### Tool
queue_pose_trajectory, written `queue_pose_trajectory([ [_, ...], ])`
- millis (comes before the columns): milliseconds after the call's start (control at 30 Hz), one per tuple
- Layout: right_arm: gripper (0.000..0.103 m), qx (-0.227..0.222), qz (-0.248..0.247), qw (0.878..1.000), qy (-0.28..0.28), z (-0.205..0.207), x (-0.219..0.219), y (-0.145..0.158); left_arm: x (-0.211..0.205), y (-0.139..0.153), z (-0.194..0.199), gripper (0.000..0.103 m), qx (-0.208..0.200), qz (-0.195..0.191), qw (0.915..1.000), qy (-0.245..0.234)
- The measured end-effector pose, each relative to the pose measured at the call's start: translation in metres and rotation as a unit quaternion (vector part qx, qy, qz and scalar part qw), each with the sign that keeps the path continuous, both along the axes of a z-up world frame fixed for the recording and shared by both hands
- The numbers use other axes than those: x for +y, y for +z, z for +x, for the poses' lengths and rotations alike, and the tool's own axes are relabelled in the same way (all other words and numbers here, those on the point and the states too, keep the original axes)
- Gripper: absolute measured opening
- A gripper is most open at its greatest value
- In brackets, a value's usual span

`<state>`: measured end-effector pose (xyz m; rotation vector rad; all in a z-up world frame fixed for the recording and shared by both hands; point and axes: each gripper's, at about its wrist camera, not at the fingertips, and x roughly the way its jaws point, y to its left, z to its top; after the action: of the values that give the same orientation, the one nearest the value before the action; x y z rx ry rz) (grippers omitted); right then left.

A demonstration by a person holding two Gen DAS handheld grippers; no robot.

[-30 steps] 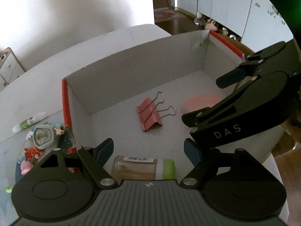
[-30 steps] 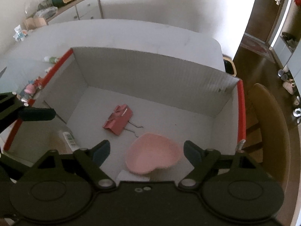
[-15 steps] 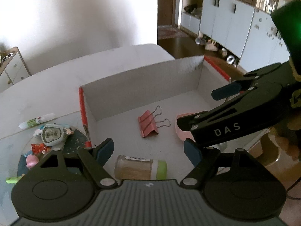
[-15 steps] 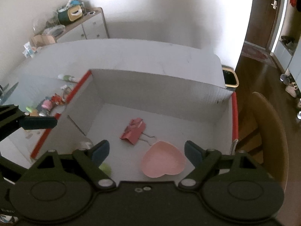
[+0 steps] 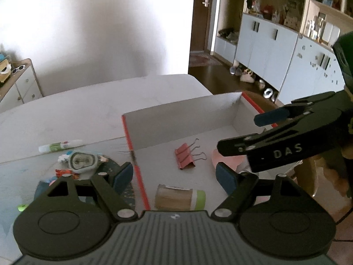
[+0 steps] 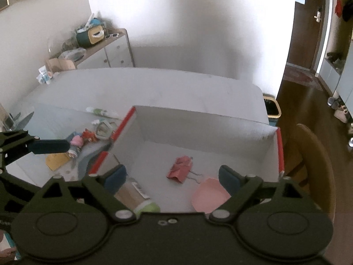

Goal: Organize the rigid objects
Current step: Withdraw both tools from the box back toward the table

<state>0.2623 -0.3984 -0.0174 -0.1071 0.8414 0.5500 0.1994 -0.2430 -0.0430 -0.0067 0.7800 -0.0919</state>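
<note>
We see the box [image 5: 183, 119] on the desk [image 5: 88, 103], with the clip [image 5: 184, 159], the pink heart dish [image 6: 209, 195] and the jar [image 5: 179, 197] lying apart on its floor. Our left gripper [image 5: 175, 176] hangs above the box with its jaws wide and nothing in them. Our right gripper [image 6: 172, 176] has just been opening its jaws, and nothing is between them.

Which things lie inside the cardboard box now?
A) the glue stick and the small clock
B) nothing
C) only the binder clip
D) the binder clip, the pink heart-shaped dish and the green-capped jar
D: the binder clip, the pink heart-shaped dish and the green-capped jar all lie on the floor of the cardboard box.
</note>
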Motion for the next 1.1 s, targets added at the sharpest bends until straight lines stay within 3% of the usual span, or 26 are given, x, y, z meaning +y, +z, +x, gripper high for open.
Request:
queue_pose_trajectory([
  [333,0.102,-0.038,0.032,0.999,-0.020,-0.032,0.033,0.015,0.055,0.010,-0.017,0.082,-0.008,-0.026,0.9996,0.007],
  [633,0.102,-0.050,0.071,0.996,-0.027,-0.057,0.076,0.016,0.108,0.010,-0.033,0.082,-0.014,-0.036,0.9992,0.004],
  [933,0.102,-0.042,0.062,0.997,0.003,-0.077,0.138,0.004,0.177,0.007,-0.046,0.085,-0.015,-0.060,0.9977,0.026],
  [1100,0.102,-0.034,0.062,0.997,0.018,-0.087,0.165,-0.003,0.208,0.001,-0.049,0.086,-0.010,-0.047,0.9982,0.036],
])
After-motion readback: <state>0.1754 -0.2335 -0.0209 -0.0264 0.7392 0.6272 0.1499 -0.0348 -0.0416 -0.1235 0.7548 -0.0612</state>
